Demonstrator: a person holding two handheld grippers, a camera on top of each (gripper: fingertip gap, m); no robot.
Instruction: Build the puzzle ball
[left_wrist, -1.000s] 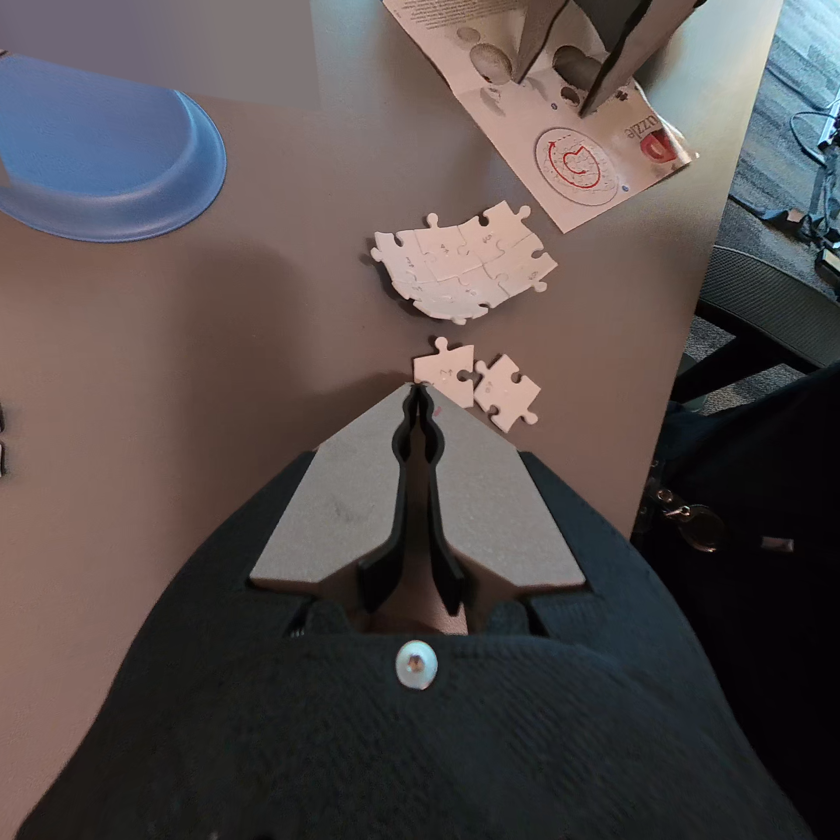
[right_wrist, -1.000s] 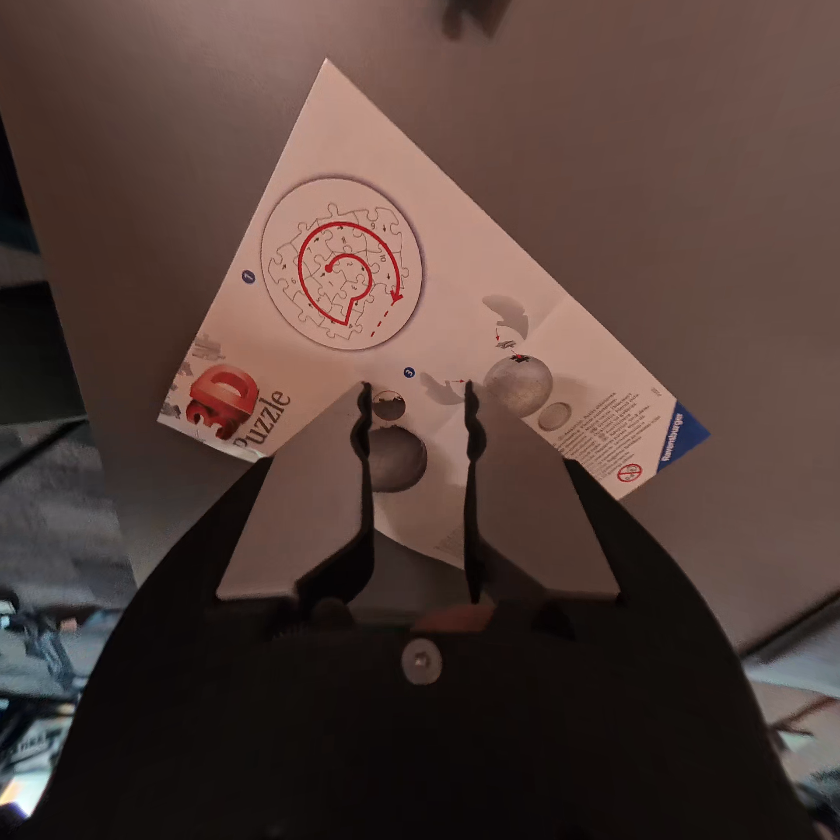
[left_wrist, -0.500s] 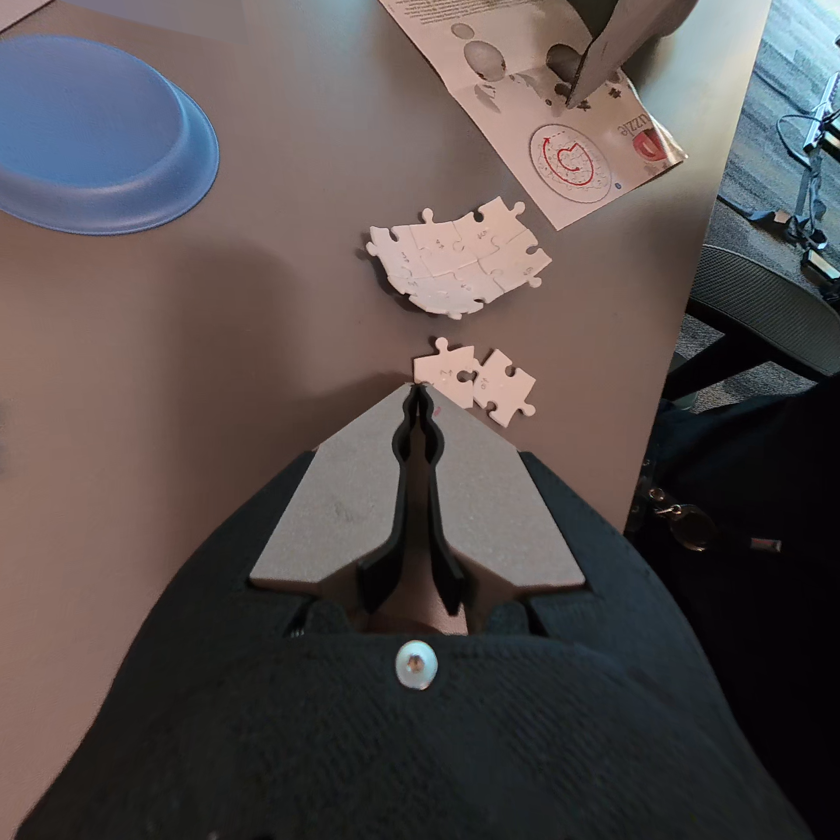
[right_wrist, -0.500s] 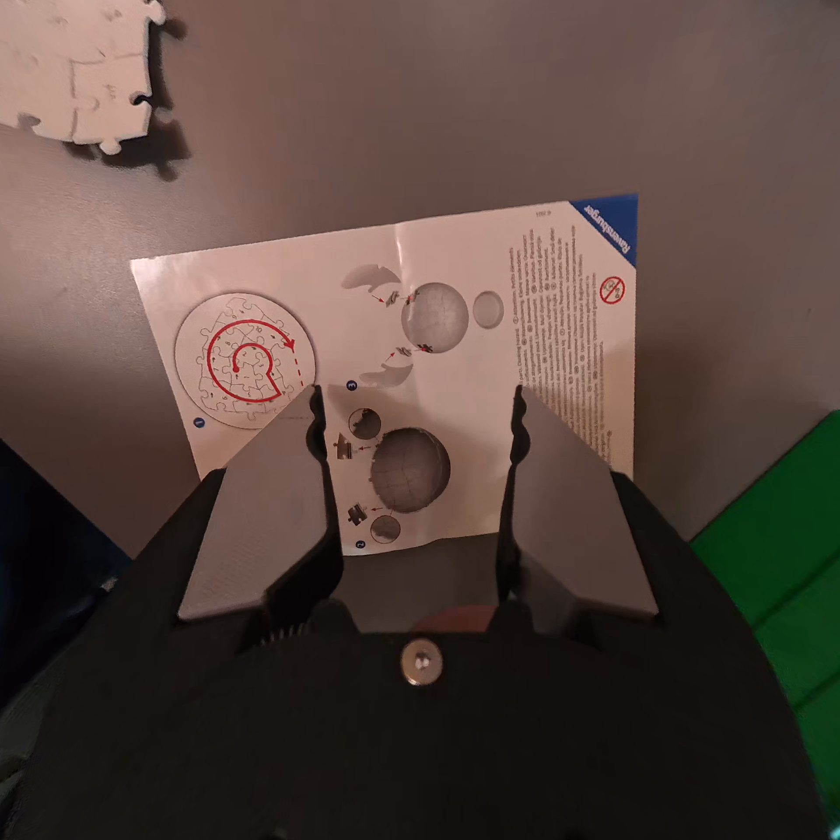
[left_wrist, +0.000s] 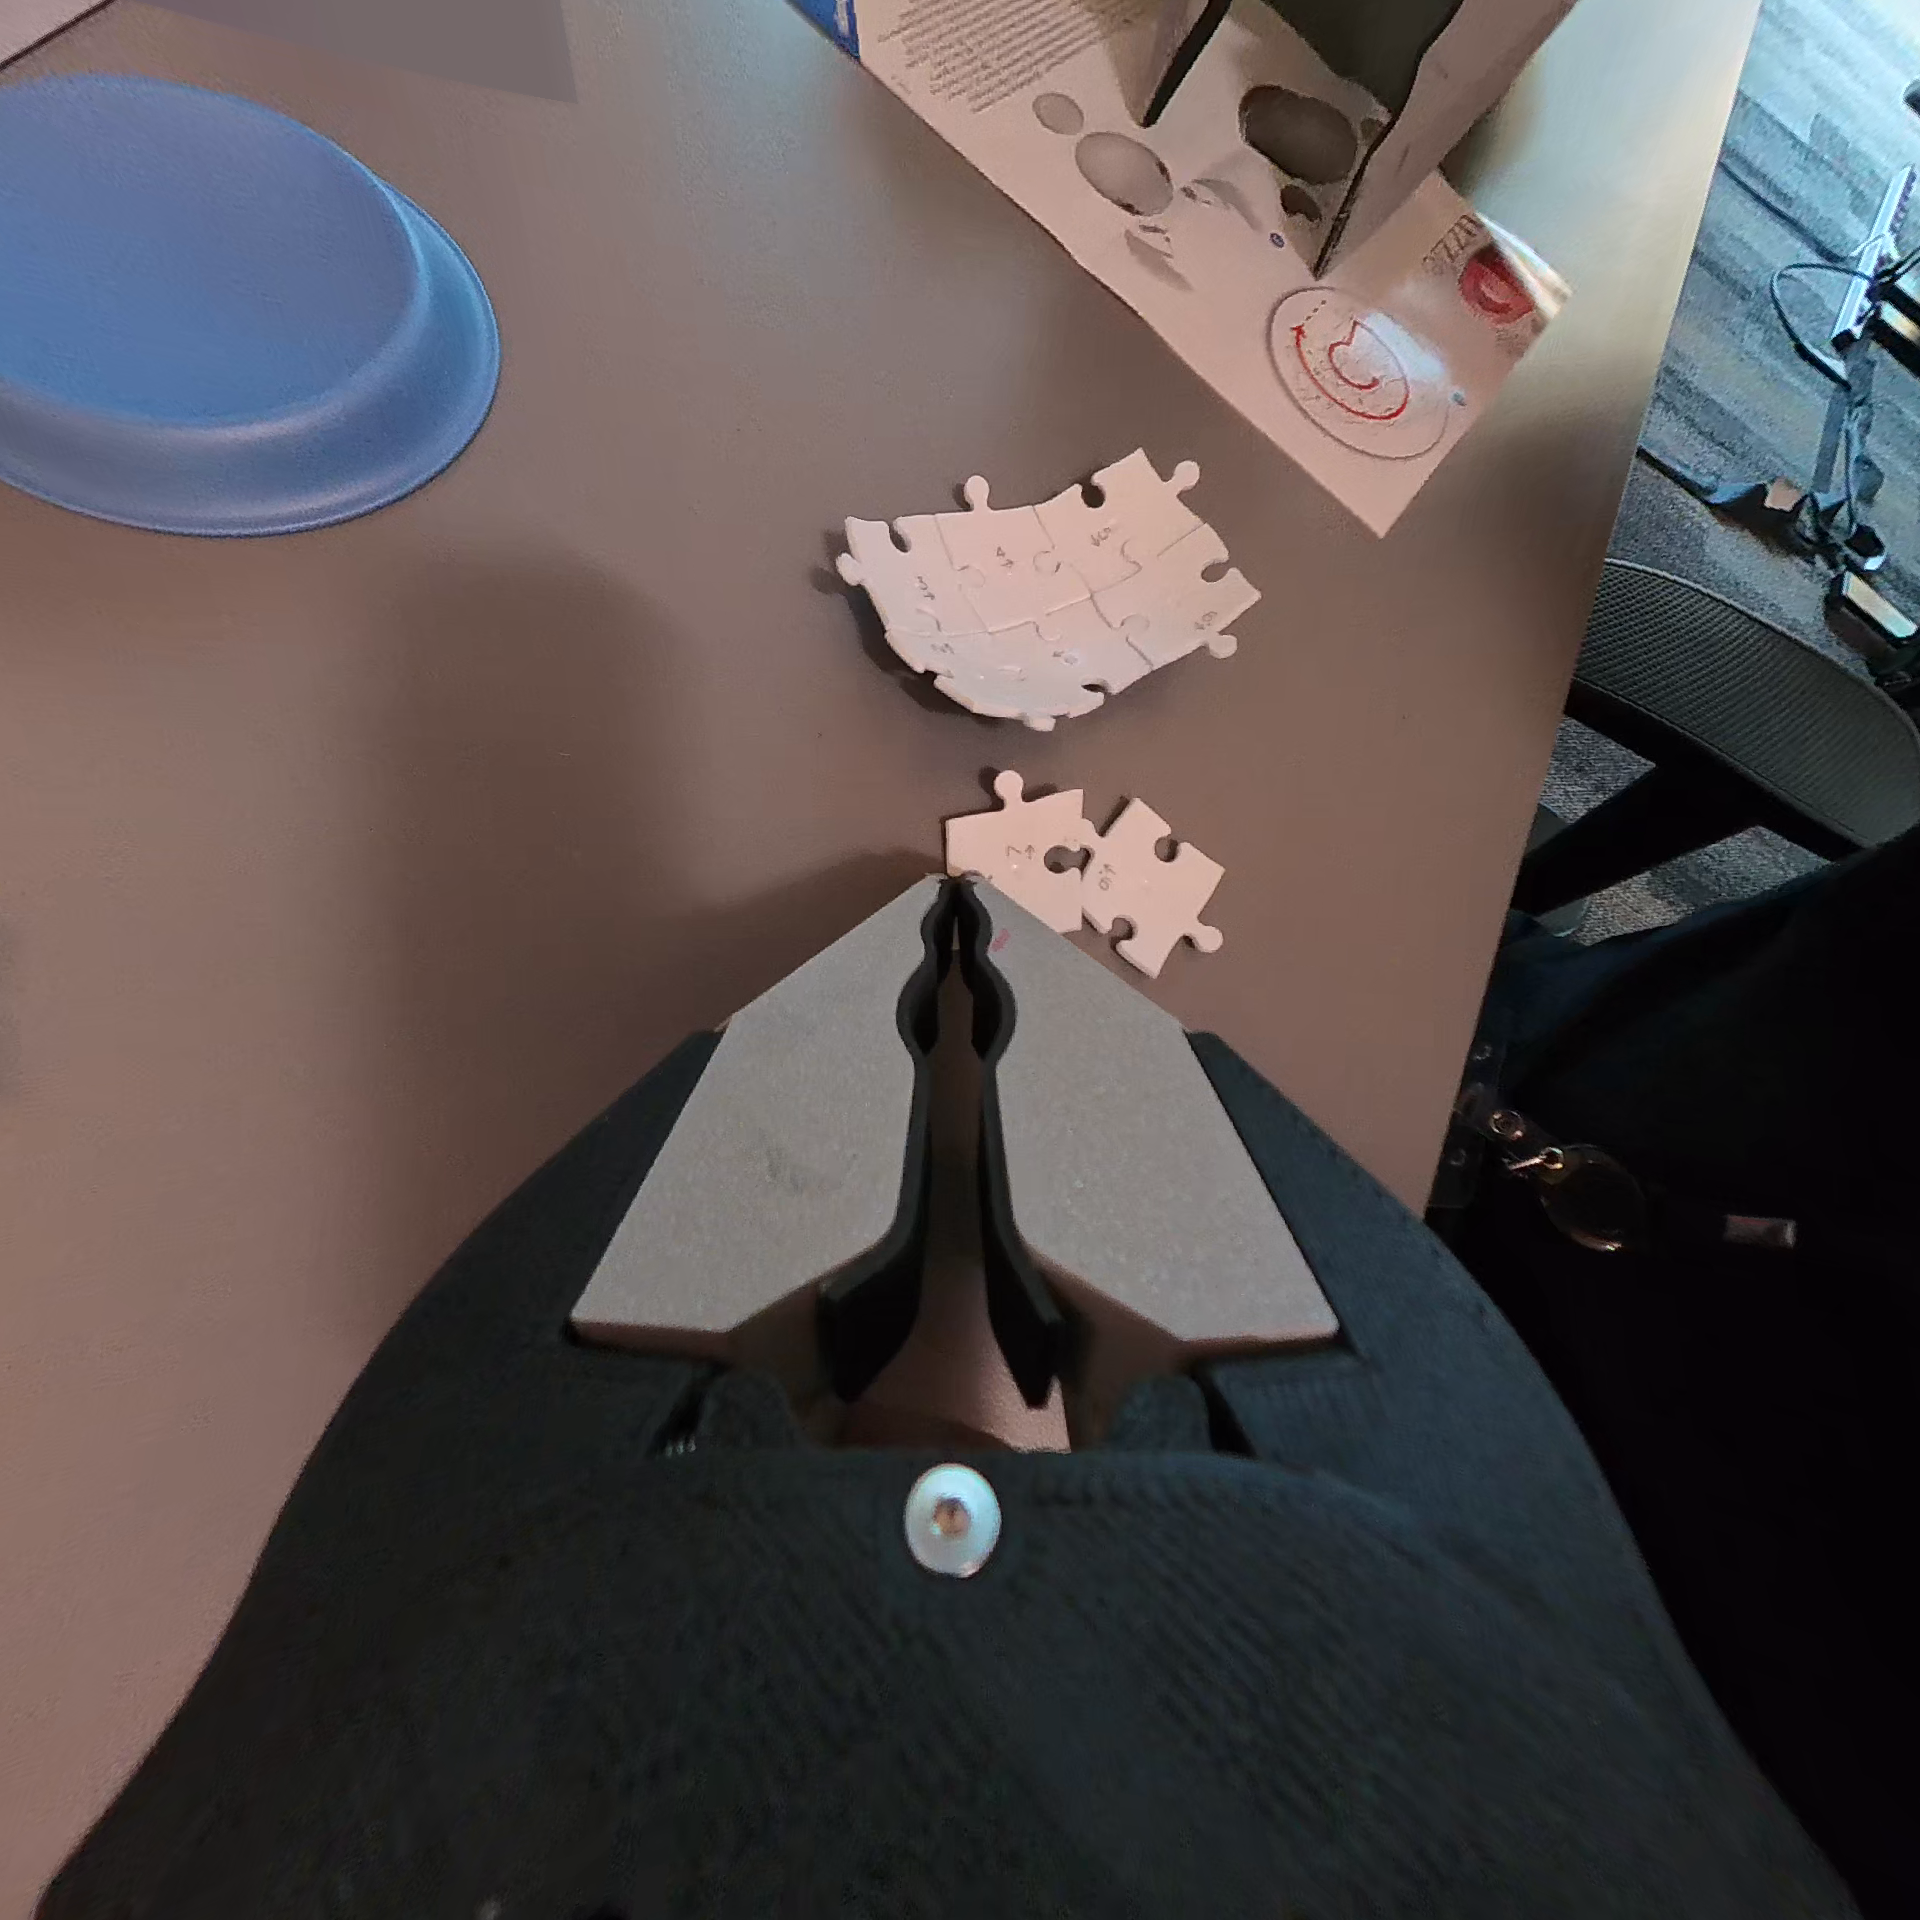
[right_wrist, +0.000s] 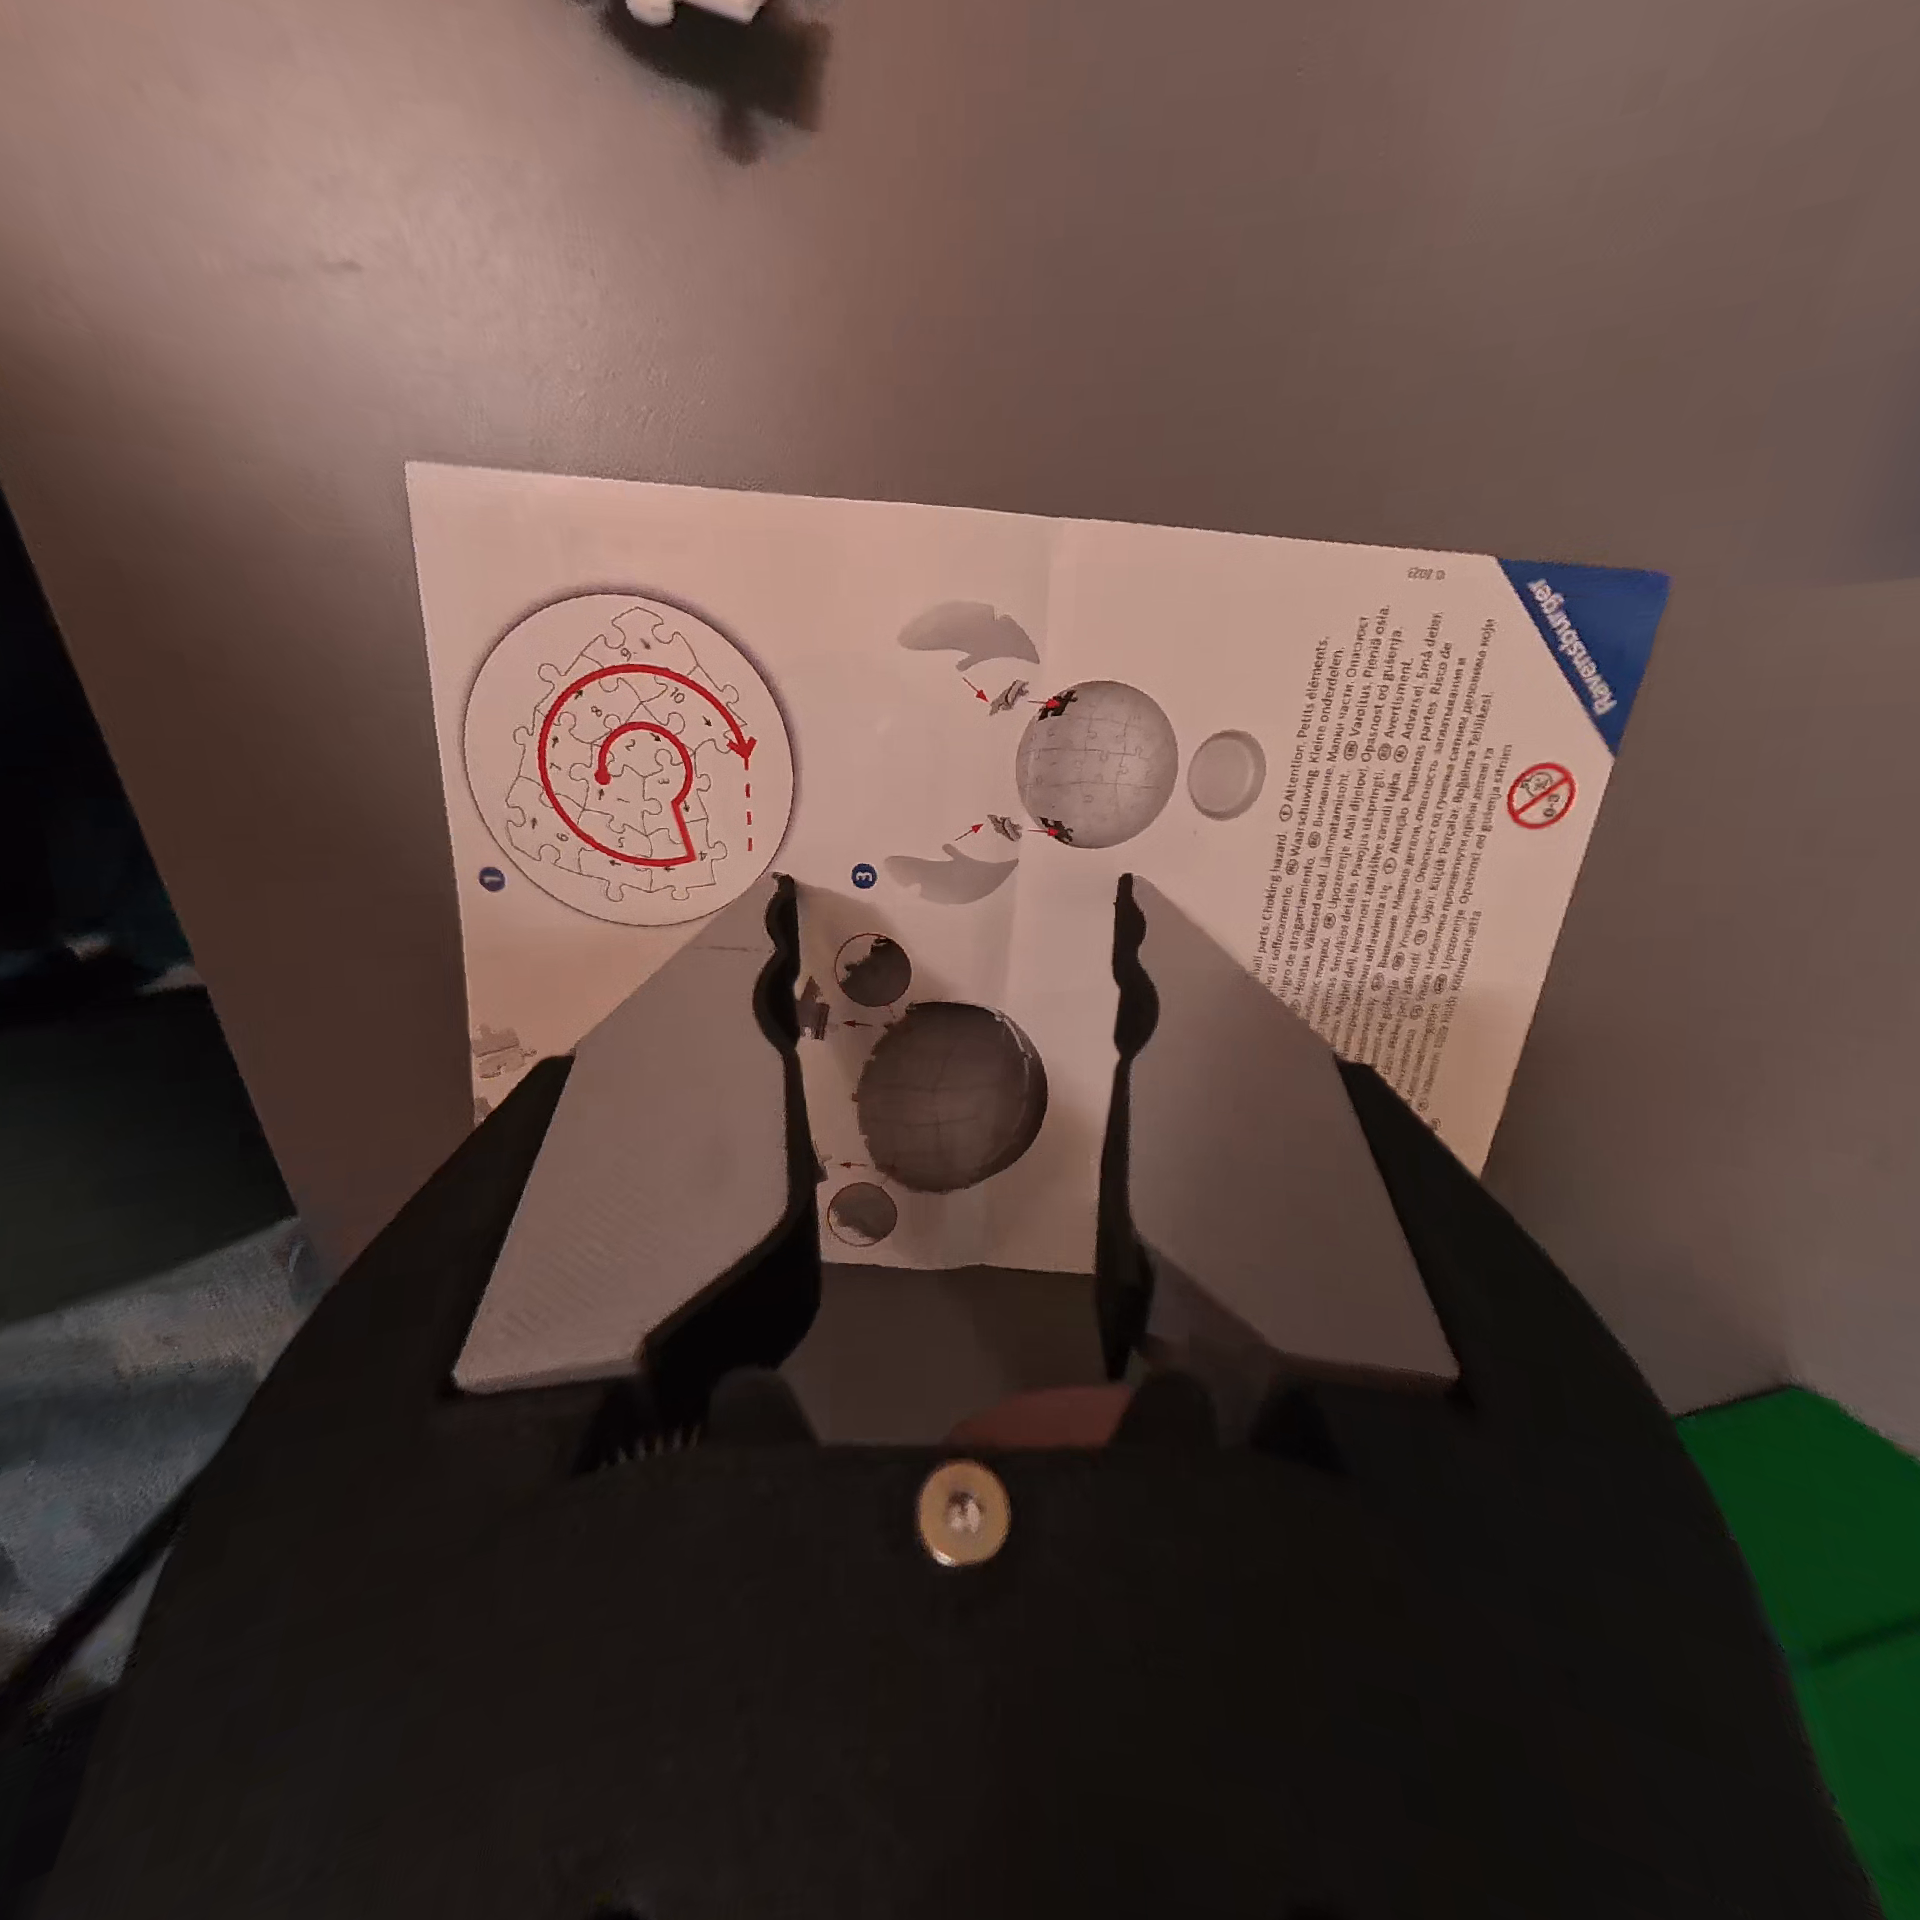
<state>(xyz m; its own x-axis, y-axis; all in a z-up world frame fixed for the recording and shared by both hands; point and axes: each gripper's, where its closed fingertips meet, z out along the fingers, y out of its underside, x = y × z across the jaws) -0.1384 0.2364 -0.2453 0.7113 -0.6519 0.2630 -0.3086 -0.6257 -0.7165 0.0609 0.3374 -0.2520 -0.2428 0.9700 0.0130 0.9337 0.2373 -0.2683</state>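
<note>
Your left hand-held gripper is fully closed on nothing, its tips touching the bench just beside the near corner of the loose pair of pieces. This placement suggests you are using the closed tips as a pusher or stop, not a clamp. The pair lies flat, just ahead and to the right of the tips, blank side up, its long axis running across your line of reach. Farther ahead sits the curved section of joined pieces, cupped upward like a shallow dish, its long axis likewise crosswise. A blue dish stands well to the left.

Your right hand-held gripper is open and empty, poised over the instruction sheet, which lies flat directly beneath its fingers, probably for consulting the assembly order
</note>
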